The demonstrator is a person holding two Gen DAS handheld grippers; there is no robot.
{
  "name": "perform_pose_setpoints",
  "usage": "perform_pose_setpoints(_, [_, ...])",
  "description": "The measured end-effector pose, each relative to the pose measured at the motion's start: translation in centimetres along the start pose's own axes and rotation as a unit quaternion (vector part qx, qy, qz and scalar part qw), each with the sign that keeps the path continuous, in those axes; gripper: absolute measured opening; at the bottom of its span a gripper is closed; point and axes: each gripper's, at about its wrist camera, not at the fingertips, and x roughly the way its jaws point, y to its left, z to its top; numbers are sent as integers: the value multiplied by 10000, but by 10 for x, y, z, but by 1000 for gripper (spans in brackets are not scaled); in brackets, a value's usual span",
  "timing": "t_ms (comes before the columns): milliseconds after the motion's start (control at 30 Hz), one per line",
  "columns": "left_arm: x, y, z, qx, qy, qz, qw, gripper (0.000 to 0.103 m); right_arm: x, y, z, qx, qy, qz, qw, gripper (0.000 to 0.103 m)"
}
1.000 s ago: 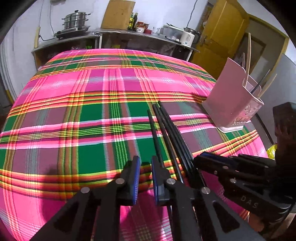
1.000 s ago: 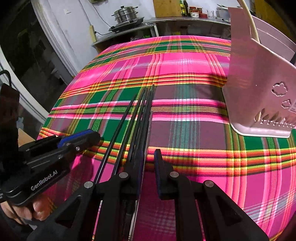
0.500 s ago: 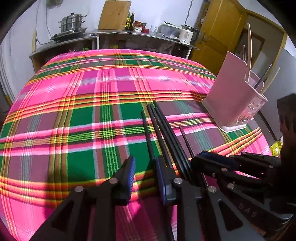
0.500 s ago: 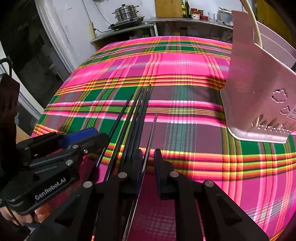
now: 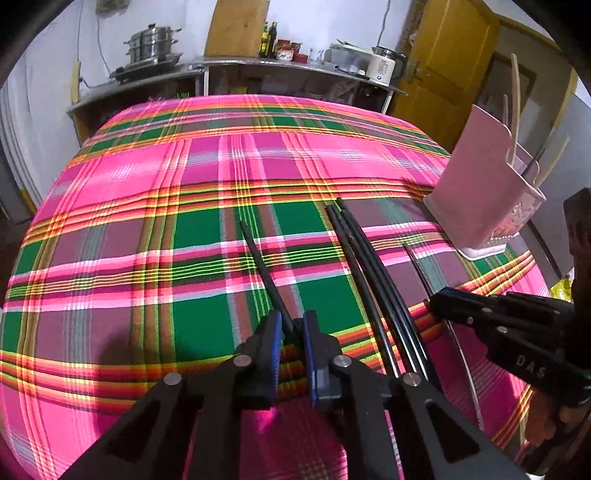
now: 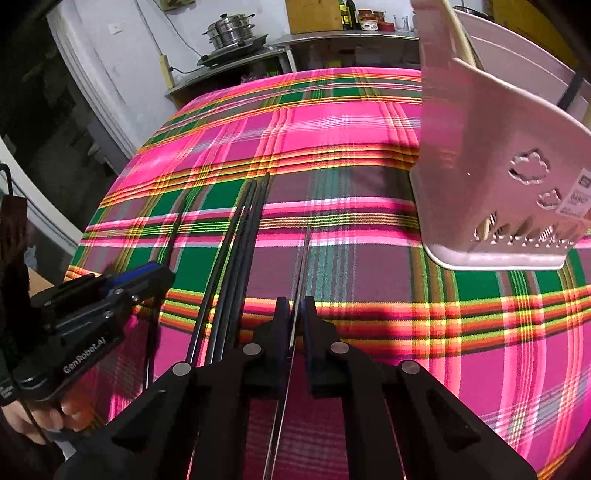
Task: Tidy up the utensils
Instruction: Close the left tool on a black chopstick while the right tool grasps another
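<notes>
On the plaid cloth [image 5: 207, 206] lies a bundle of black chopsticks [image 5: 369, 280] [image 6: 236, 258]. My left gripper [image 5: 291, 325] [image 6: 162, 273] has its jaws closing, and its pads pinch the near end of a single black chopstick [image 5: 262, 266] [image 6: 173, 232] that points away to the left of the bundle. My right gripper [image 6: 293, 314] [image 5: 436, 302] is shut on a thin silver chopstick [image 6: 303, 258] [image 5: 417, 266] just right of the bundle. The pink utensil holder [image 5: 476, 199] [image 6: 491, 177] stands at the right with several sticks [image 5: 515, 110] upright in it.
Beyond the table's far edge runs a metal counter with a steamer pot [image 5: 153, 44] [image 6: 231, 29], bottles and a kettle [image 5: 382, 68]. A yellow door [image 5: 443, 55] is behind the holder. A hand [image 6: 37, 417] grips the left tool at the table's near left edge.
The right jaws closed onto the silver chopstick, which has come away from the bundle. The left jaws widened briefly, then narrowed on the single black chopstick, which now lies further left of the bundle.
</notes>
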Motion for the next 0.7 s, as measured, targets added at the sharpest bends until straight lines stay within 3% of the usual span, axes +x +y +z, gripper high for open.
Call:
perform_pose_setpoints(267, [9,4,14,-318,122,-167,9993,13,9,3,15,-79,72,-142,9998,6])
perform_pose_setpoints(533, [14,-3,17,-109,106,-8,9999,13,14,4,22,-71,18,-140,9999,5])
perform_pose_setpoints(700, [14,-3,21,-109,181,-14,9998,7,12,4,20,-19,33,-73,10000,5])
